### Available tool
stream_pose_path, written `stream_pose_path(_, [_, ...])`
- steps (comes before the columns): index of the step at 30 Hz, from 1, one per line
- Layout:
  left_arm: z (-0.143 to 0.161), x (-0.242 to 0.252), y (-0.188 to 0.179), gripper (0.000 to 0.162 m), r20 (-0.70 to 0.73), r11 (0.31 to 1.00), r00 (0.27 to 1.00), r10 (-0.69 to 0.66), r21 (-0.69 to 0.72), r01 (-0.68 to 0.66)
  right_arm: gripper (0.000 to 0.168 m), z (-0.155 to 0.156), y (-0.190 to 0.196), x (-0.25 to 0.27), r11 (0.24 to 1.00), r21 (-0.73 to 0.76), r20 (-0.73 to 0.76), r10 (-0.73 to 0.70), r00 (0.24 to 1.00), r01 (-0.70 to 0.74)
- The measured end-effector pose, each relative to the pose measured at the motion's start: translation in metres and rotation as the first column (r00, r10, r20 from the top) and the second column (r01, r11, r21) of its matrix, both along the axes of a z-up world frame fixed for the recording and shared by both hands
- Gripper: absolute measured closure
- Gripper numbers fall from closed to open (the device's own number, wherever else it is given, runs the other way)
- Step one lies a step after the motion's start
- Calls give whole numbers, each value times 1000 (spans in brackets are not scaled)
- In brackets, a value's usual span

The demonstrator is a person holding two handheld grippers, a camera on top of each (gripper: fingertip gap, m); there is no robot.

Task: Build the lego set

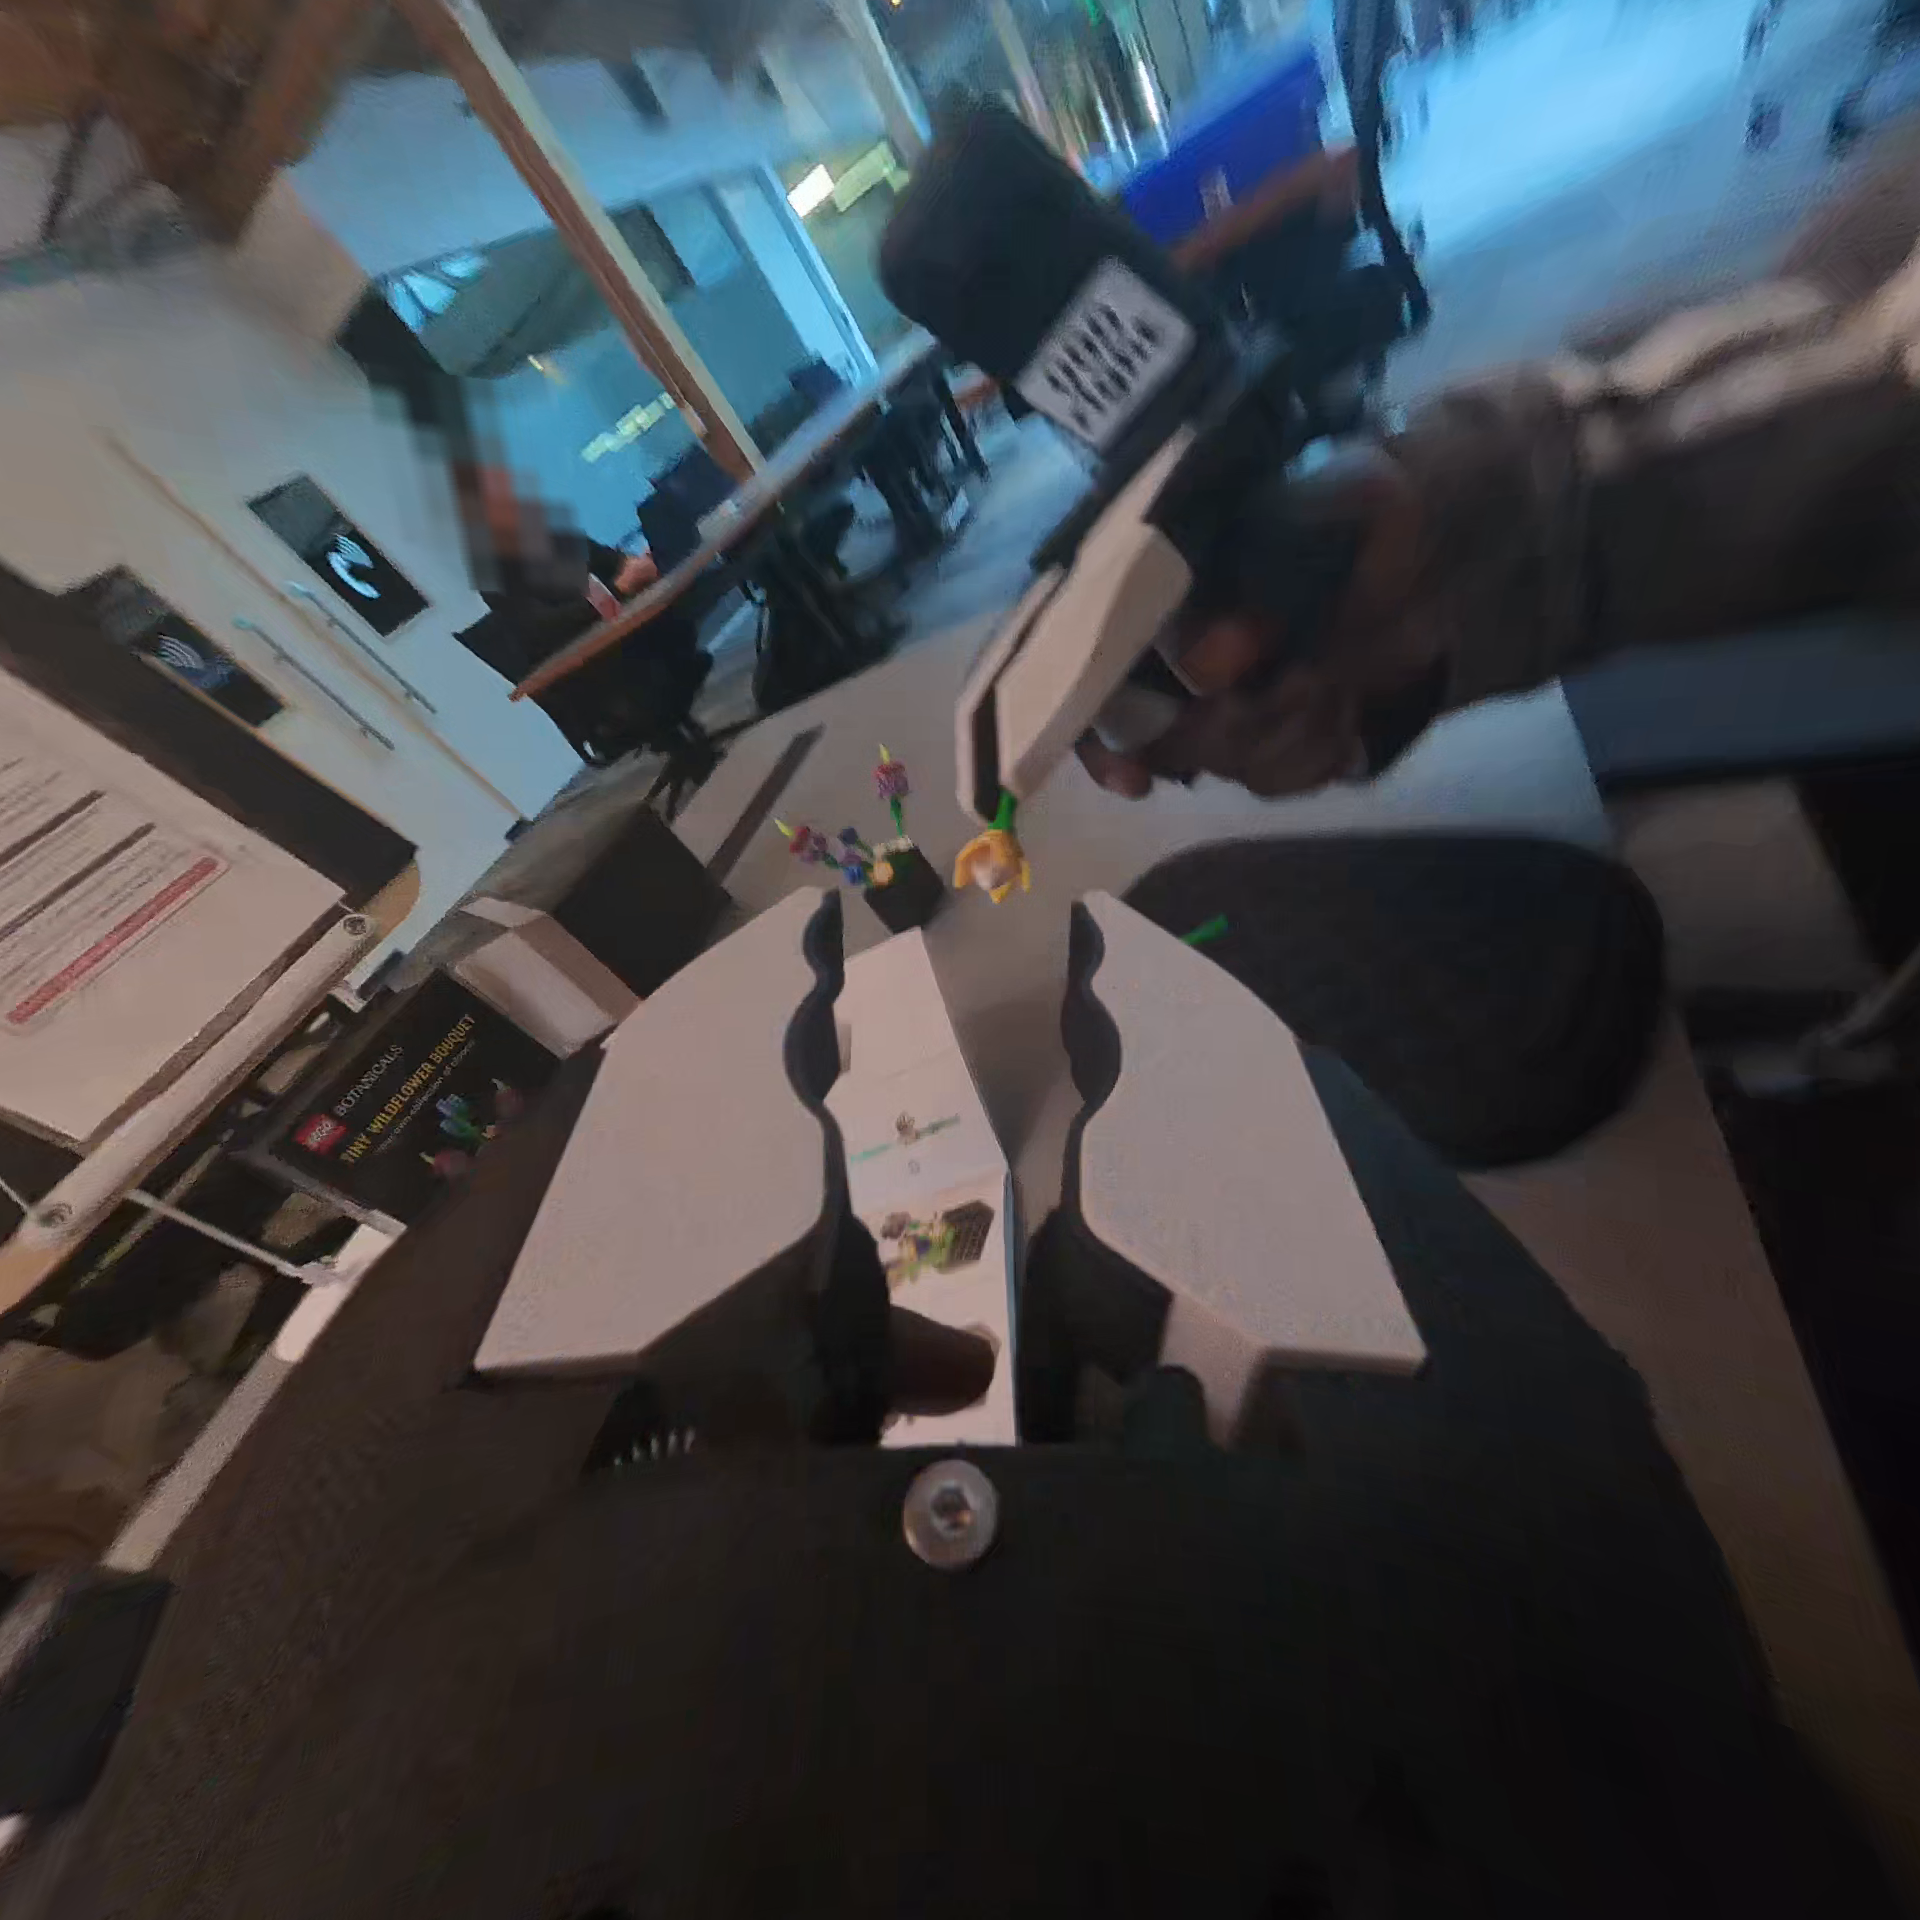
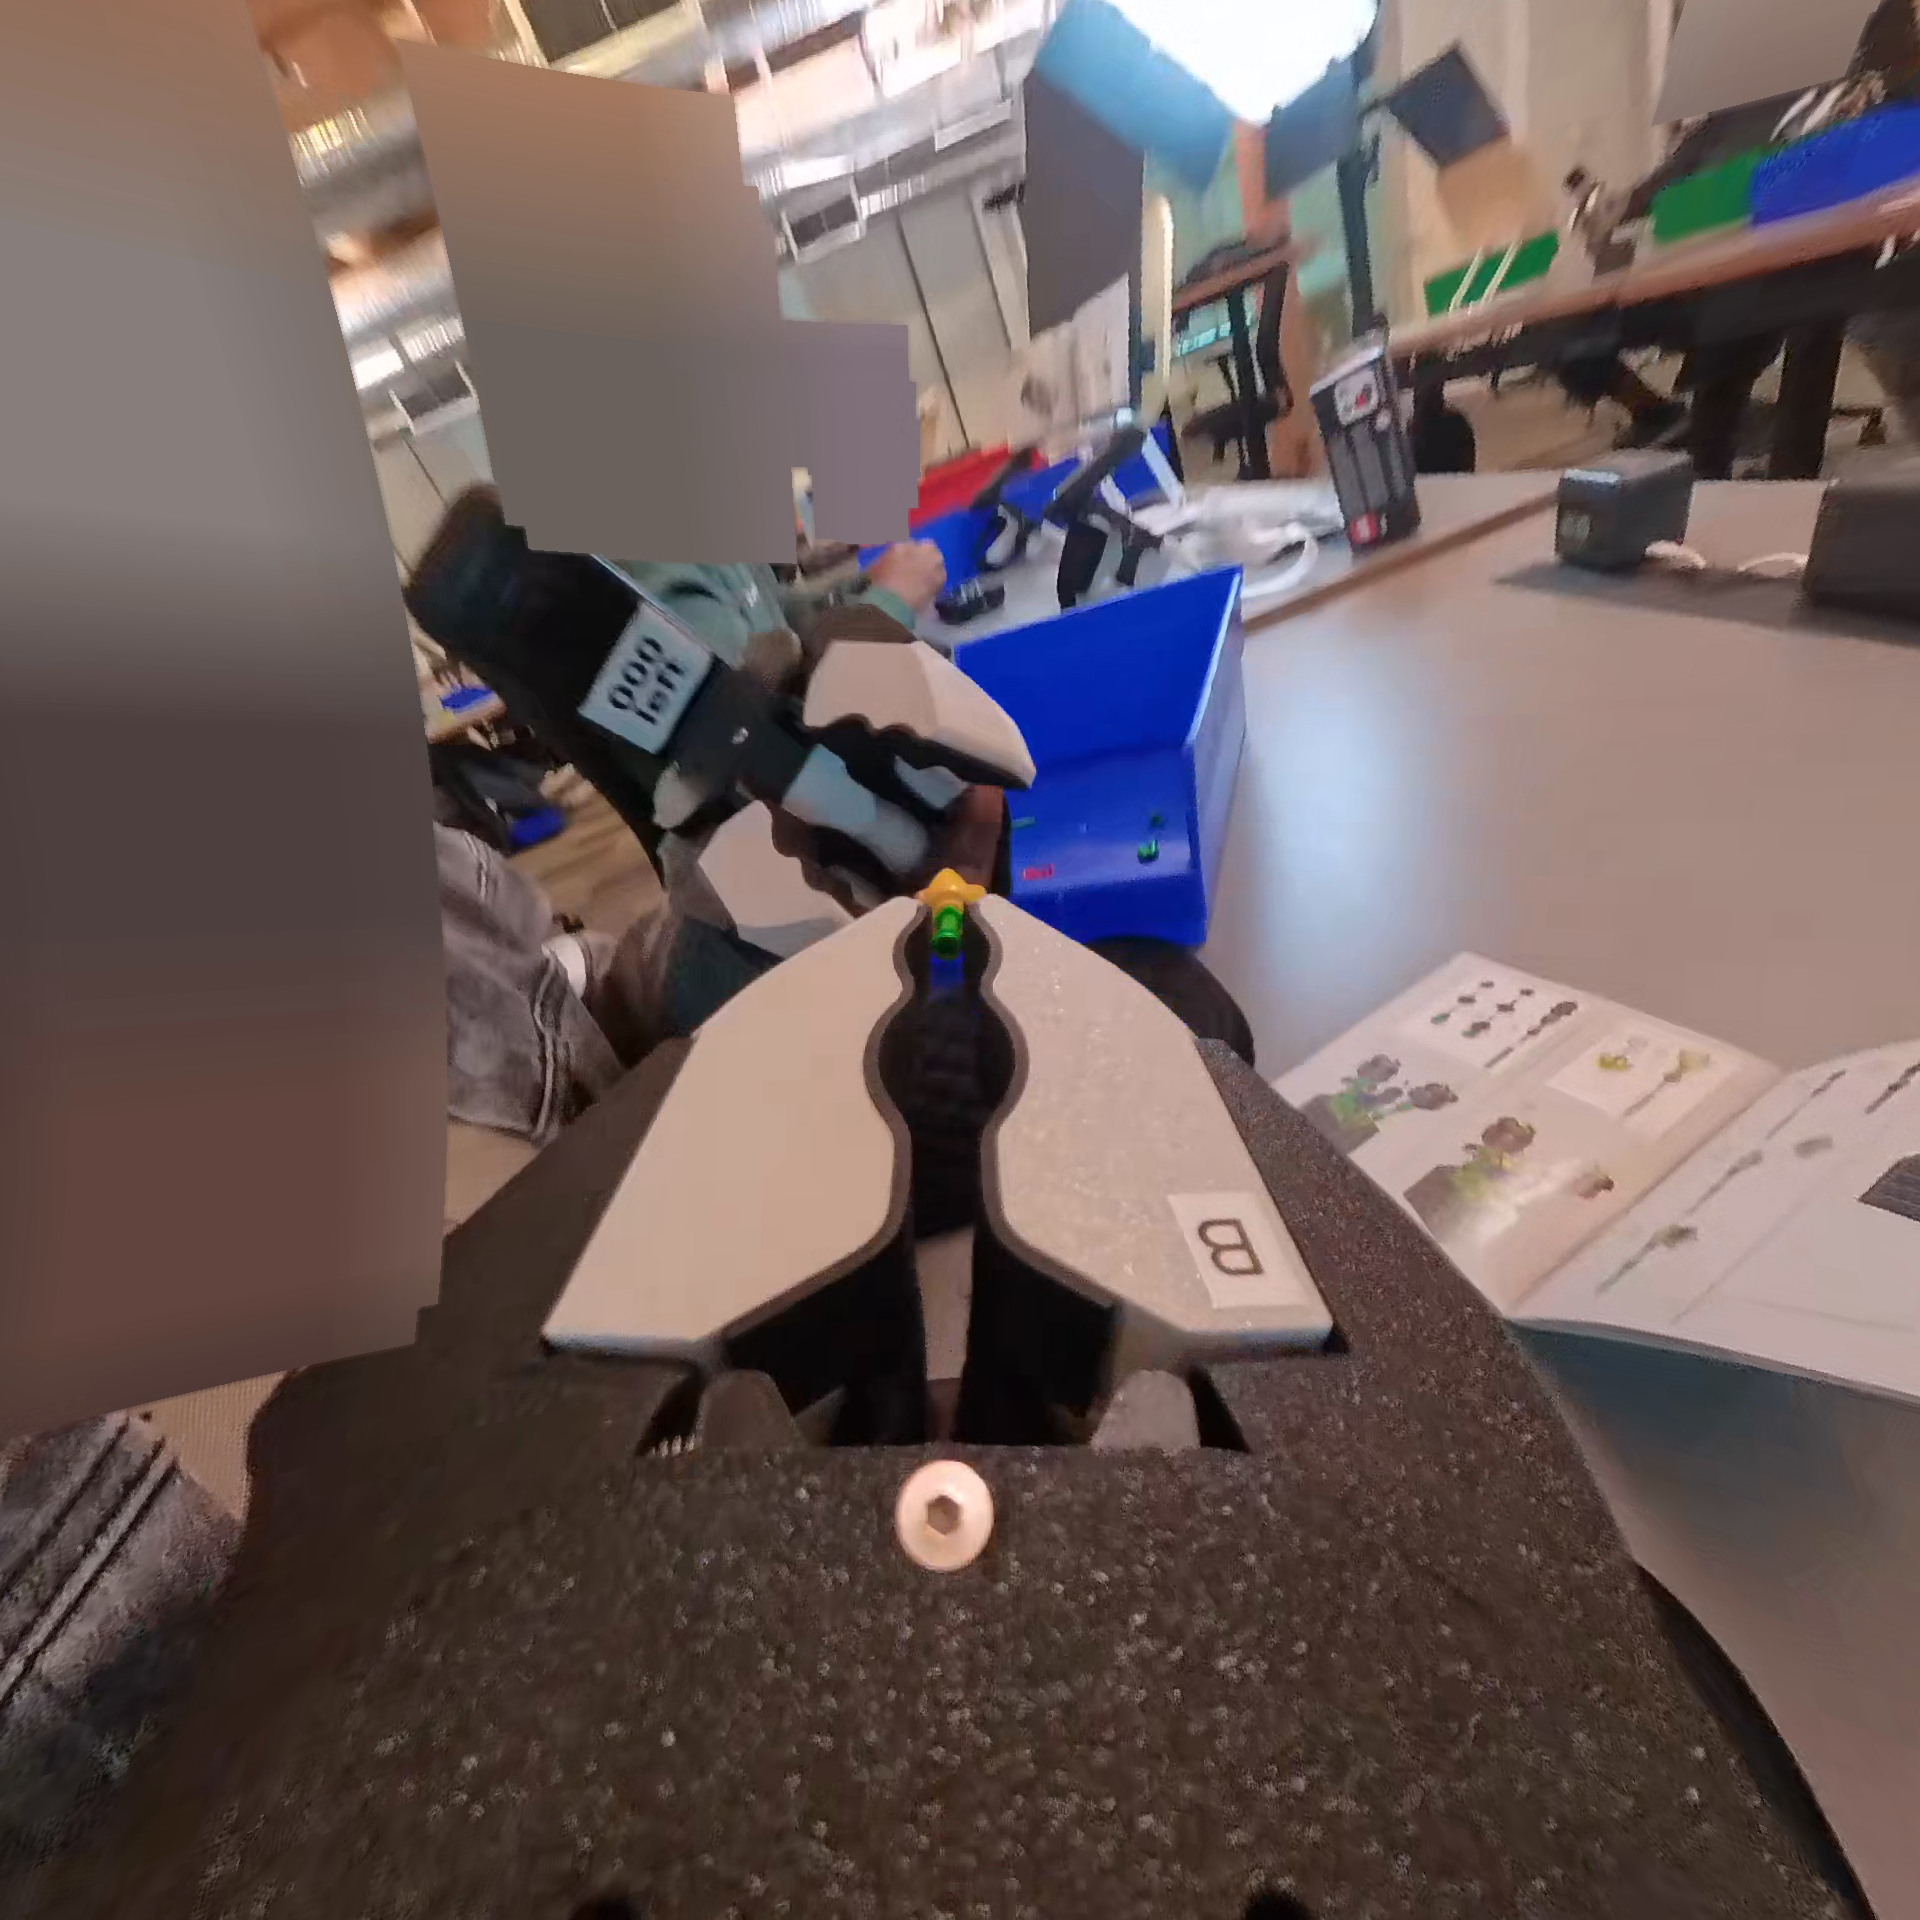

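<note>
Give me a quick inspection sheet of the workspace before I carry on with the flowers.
Surface: grey table, mostly bare.
Job's things: yellow flower on a green stem in the right gripper; small black pot of built flowers on the table; open instruction booklet; blue bin with a few loose pieces.
Clutter: black set box at table edge.
Grippers: left gripper open, empty; right gripper shut on the stem.
Cables: white cable far back.
Surroundings: desks, a seated person.
</note>
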State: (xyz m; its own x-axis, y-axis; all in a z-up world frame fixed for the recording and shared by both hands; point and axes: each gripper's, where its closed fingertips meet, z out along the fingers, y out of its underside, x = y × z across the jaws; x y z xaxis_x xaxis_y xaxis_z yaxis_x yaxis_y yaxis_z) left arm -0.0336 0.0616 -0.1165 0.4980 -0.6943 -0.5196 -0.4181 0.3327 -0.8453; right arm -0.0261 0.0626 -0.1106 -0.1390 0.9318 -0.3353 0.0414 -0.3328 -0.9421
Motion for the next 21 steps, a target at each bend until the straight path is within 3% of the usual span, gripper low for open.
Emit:
stream_pose_path(5, [-12,11,0,129,-78,999,997,-3,-46,-1,163,-4,-5,0,998,59,77,9,997,-14])
stream_pose_path(10, [-13,15,-1,147,-100,999,995,-5,-54,0,163,-8,-5,1,996,90,113,-5,994,-5])
stream_pose_path(21, [-19,14,0,149,-141,999,990,7,-36,-12,163,-10,-5,1,995,104,122,-16,992,4])
